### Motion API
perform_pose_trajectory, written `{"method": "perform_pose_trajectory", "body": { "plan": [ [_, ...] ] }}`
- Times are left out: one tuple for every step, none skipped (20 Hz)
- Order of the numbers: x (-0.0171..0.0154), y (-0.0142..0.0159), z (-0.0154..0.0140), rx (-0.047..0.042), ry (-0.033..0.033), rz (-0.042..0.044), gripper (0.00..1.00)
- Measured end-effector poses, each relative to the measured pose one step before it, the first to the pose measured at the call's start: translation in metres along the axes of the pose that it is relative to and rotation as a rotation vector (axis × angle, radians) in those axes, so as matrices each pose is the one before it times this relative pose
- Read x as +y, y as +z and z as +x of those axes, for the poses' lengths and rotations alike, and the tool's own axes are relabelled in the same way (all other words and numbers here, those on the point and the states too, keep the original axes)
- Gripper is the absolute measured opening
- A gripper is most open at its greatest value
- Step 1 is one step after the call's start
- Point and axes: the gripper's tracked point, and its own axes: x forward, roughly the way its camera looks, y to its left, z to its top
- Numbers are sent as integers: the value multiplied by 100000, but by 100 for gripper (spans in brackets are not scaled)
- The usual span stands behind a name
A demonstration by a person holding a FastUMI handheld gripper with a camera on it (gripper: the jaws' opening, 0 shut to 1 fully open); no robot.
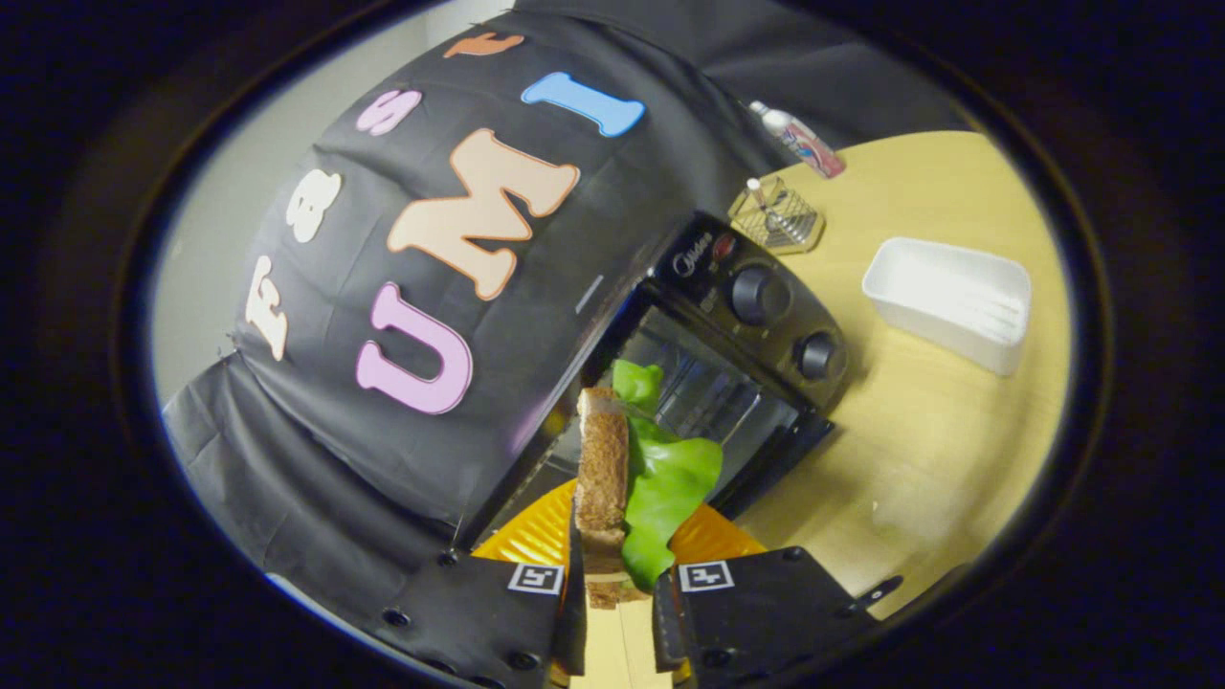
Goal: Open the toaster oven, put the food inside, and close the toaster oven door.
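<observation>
My gripper (618, 584) is shut on a sandwich (605, 478) of brown toast with green lettuce (670, 488) spilling out on the right; both fingers press on its sides. The sandwich stands on edge, lifted above an orange plate (536, 536) that lies just under the fingers. Beyond the sandwich stands the black toaster oven (737, 316) with two knobs. Its glass door (766, 450) looks folded down and open, with the wire rack (699, 383) visible inside. The whole view is tilted, so the table slopes.
A white rectangular tray (949, 301) lies on the wooden table (919, 450) to the right of the oven. A small wire rack holder (777, 218) and a plastic bottle (797, 140) stand behind the oven.
</observation>
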Motion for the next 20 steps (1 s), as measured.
{"method": "perform_pose_trajectory", "body": {
  "plan": [
    [-9,-283,800,625,15,856,29],
    [39,-406,550,1203,345,788,29],
    [81,-317,694,811,481,594,29],
    [-183,-133,685,258,50,624,29],
    [51,-127,695,250,456,1653,29],
    [200,-183,926,491,391,2626,29],
    [80,-108,782,522,-58,2529,29],
    [94,42,622,-72,89,2645,29],
    [-59,178,727,-481,-622,1732,29],
    [-86,146,562,-395,-830,1156,29],
    [-81,108,570,-115,-288,1305,29],
    [-36,60,526,309,-86,922,29],
    [-96,33,443,610,322,-318,29],
    [111,19,403,1185,892,-914,29],
    [67,261,428,1046,583,-1788,30],
    [102,-74,178,669,747,-2356,31],
    [16,188,281,35,318,-2551,32],
    [-144,-92,183,126,-471,-2183,34],
    [-59,316,43,-668,450,-1218,36],
    [108,176,-294,-1061,850,-1032,38]
  ]
}}
